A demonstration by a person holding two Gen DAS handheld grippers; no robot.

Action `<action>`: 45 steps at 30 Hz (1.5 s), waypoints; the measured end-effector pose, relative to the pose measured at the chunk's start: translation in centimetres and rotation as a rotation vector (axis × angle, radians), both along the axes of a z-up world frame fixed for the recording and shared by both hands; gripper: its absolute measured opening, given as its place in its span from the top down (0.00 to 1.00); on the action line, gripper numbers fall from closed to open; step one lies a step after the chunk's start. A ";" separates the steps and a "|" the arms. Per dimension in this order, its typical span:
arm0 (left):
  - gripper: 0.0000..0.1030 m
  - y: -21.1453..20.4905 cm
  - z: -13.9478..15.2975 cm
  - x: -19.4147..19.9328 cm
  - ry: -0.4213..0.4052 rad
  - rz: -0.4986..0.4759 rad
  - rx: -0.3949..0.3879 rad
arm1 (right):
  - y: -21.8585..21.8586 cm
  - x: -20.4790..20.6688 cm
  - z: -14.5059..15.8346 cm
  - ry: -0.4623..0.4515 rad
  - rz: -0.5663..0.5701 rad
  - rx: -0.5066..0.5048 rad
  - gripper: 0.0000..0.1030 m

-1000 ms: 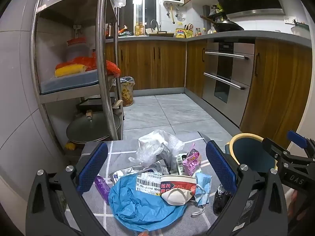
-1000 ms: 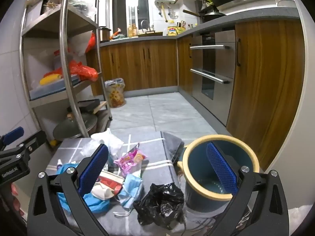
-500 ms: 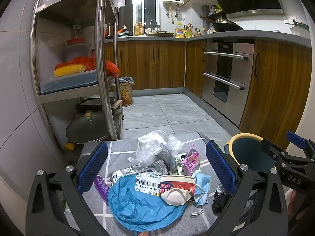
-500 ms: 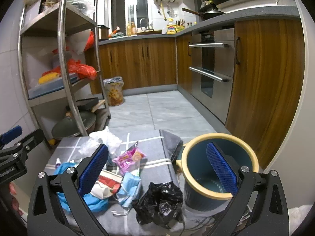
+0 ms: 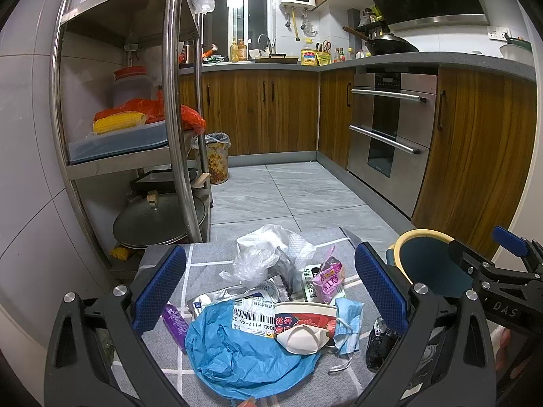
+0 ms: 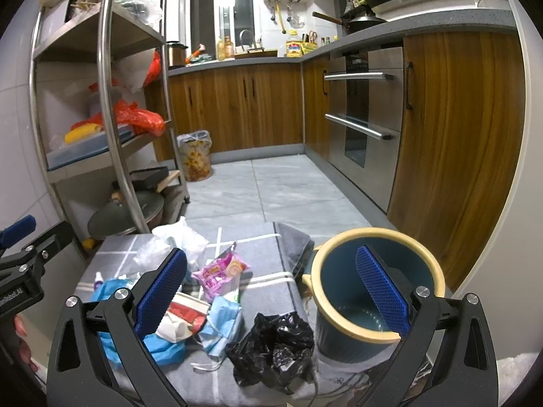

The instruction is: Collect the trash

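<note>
Surface: grey checked cloth (image 5: 203, 264) on a kitchen floor.
Tongs: two; left gripper (image 5: 269, 290) and right gripper (image 6: 271, 291), both spread wide, holding nothing.
Trash: one heap (image 5: 271, 308) between the left gripper's fingers; blue bag, cup, mask, wrappers overlapping, count unclear.
Black bag: one (image 6: 275, 349), between the right gripper's fingers.
Bucket: one (image 6: 342, 324), upright, mouth up, partly behind the right finger.

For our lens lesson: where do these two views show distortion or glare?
Left wrist view: the shelf rack posts bow outward and the window is blown out. Right wrist view: the oven handles curve, corners go black, and the black bag glints.
</note>
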State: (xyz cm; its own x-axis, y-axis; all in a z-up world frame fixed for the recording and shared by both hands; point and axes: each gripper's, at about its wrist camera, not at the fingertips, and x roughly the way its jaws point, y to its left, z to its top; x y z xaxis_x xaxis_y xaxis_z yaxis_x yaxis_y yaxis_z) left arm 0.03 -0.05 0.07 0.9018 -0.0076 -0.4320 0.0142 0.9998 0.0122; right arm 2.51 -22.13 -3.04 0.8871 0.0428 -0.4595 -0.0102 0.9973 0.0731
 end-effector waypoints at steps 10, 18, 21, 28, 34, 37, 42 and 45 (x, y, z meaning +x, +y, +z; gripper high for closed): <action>0.05 -0.1 0.0 0.0 0.003 0.001 0.002 | -0.1 -0.1 0.0 0.008 0.000 -0.001 0.03; 0.05 -0.2 0.0 0.0 0.003 0.001 0.002 | -0.2 -0.1 0.0 0.008 -0.001 -0.002 0.03; 0.05 -0.2 0.0 0.0 0.003 0.000 0.001 | -0.1 0.0 0.1 0.009 -0.001 -0.003 0.03; 0.05 -0.2 0.0 0.0 0.003 0.000 0.001 | -0.2 -0.1 0.0 0.010 -0.001 -0.003 0.03; 0.05 -0.3 0.0 0.0 0.004 0.000 0.003 | -0.3 -0.1 -0.2 0.018 -0.001 -0.002 0.03; 0.05 -0.2 -0.1 0.0 0.005 0.000 0.002 | -0.2 -0.1 -0.3 0.023 -0.002 0.000 0.03; 0.05 -0.3 -0.2 0.0 0.005 0.000 0.003 | 0.0 0.1 -0.6 0.033 -0.001 -0.002 0.03; 0.05 -0.3 -0.2 0.0 0.006 0.001 0.004 | -0.1 0.1 -0.7 0.043 -0.002 0.001 0.03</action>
State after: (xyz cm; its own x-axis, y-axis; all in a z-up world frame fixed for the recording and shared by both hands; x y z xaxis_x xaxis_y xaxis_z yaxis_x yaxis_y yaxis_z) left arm 0.02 -0.31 -0.16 0.8993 -0.0055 -0.4373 0.0138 0.9998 0.0156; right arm 2.62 -22.20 -3.74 0.8668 0.0414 -0.4969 -0.0049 0.9972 0.0745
